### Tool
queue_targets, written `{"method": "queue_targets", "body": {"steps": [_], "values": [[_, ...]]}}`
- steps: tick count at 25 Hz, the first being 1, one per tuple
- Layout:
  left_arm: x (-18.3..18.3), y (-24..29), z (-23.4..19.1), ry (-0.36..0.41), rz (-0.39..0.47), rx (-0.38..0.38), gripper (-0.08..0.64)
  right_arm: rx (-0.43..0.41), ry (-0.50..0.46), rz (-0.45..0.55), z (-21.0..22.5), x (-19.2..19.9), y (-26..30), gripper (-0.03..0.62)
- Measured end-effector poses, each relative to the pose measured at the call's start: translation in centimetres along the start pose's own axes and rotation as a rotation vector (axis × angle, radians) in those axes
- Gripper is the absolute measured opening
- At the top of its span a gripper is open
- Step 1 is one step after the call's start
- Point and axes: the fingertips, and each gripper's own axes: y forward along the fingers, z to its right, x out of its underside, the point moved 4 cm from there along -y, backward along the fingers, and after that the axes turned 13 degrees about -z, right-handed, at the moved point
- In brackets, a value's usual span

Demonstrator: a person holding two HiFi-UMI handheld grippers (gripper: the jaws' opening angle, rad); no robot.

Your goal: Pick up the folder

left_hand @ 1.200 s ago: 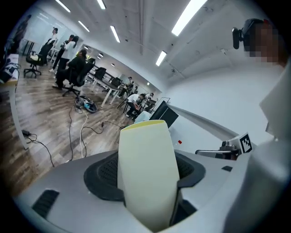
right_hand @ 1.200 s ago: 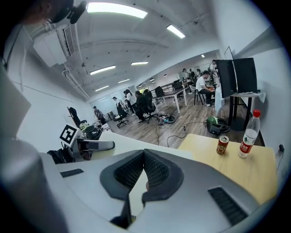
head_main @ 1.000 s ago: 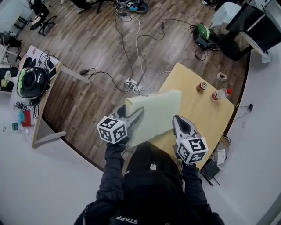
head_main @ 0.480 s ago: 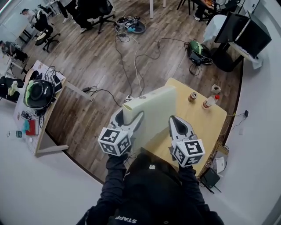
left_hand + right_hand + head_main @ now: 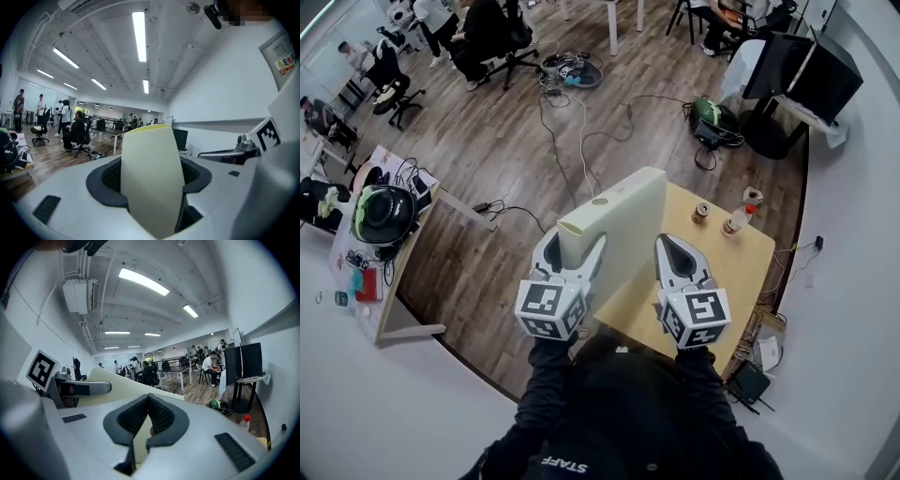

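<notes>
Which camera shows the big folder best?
The head view: it shows nearly the whole folder, held up off the table between the left gripper and right gripper. The left gripper view shows only its narrow edge between the jaws. The right gripper view shows just a slanted part behind its jaws.

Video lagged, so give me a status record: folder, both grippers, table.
folder: held in the air, clear of the table
left gripper: jaws clamped across the folder
right gripper: jaws together, at the folder's right side; contact unclear
table: can and bottle near the far edge
</notes>
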Motion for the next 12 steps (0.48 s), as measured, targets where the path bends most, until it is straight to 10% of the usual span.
{"method": "queue_targets", "body": {"steps": [12], "values": [[-2.7, -0.6, 1.1, 0.078, 0.058, -0.064, 0.313, 0.047, -0.037, 0.067, 0.2, -2.9, -0.8, 0.021]]}}
